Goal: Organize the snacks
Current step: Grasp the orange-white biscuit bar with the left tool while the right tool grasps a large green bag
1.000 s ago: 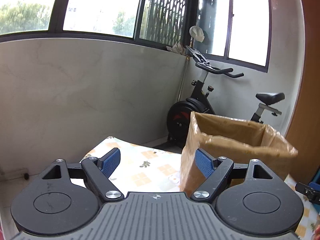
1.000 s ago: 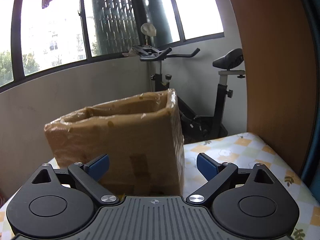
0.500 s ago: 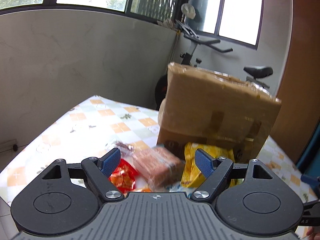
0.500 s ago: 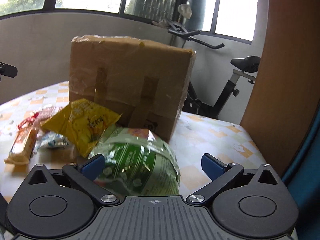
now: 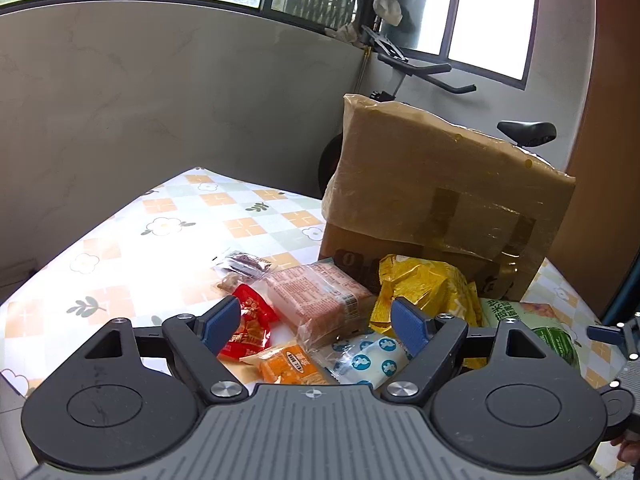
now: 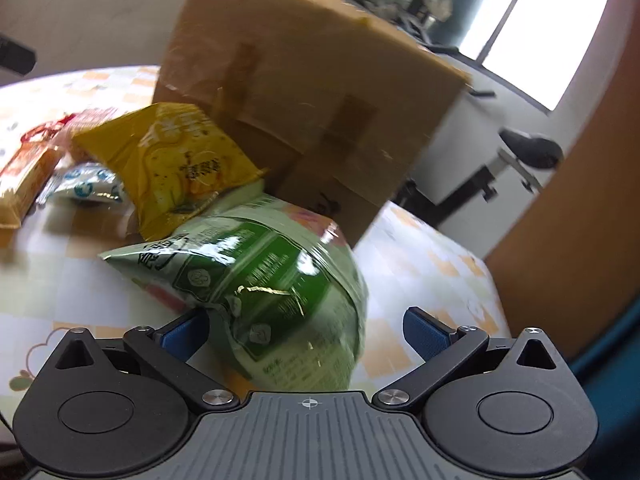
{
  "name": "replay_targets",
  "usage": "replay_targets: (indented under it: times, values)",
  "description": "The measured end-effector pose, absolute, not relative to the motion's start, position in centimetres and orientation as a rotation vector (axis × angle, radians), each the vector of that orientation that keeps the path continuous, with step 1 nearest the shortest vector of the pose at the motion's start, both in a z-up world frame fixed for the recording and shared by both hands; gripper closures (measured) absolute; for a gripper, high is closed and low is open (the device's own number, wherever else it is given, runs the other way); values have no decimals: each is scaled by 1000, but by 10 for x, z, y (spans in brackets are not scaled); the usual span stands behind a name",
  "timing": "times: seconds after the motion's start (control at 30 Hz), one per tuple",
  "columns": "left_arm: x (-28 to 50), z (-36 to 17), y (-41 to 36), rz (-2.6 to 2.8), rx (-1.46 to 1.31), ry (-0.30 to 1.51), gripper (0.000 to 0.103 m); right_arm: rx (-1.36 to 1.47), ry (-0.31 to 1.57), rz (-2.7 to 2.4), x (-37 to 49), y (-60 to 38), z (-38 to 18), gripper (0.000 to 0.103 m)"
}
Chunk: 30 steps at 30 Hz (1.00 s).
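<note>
Hovering open: right gripper (image 6: 308, 330) astride green bag (image 6: 276, 280).

Left wrist view: looked forward and slightly down along the left gripper (image 5: 316, 322), close over snack packets on the table (image 5: 120, 264).
Right wrist view: looked forward and down along the right gripper (image 6: 306, 334), tilted, very close to the green bag (image 6: 276, 280).
Shared: cardboard box (image 5: 440, 200) (image 6: 312, 92), yellow bag (image 5: 424, 288) (image 6: 180, 160), green bag (image 5: 552, 332), exercise bike (image 5: 524, 132) (image 6: 528, 148).

Bright window (image 5: 484, 12) daylight, tablecloth (image 5: 168, 264) glare, fisheye bending, right-view motion blur.
</note>
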<state>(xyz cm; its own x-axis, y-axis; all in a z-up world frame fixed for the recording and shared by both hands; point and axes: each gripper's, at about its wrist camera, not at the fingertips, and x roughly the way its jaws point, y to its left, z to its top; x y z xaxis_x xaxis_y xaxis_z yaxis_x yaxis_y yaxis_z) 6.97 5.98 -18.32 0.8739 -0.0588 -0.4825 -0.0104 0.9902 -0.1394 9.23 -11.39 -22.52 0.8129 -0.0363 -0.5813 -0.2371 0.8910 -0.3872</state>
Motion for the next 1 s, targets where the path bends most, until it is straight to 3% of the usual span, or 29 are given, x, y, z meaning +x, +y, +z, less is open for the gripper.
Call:
replay_targets:
  times: [0.53,0.8,1.0]
  values:
    - [77,-210,50,7,-102,596,19,-454,532,255,126,-104,-247,1]
    - [82,-219,38,-2,-36,668,19,-291,420,195,98,-125,-251,20]
    - [96,-231,37,28,-25,732,19,-168,392,178,93,-150,-245,23]
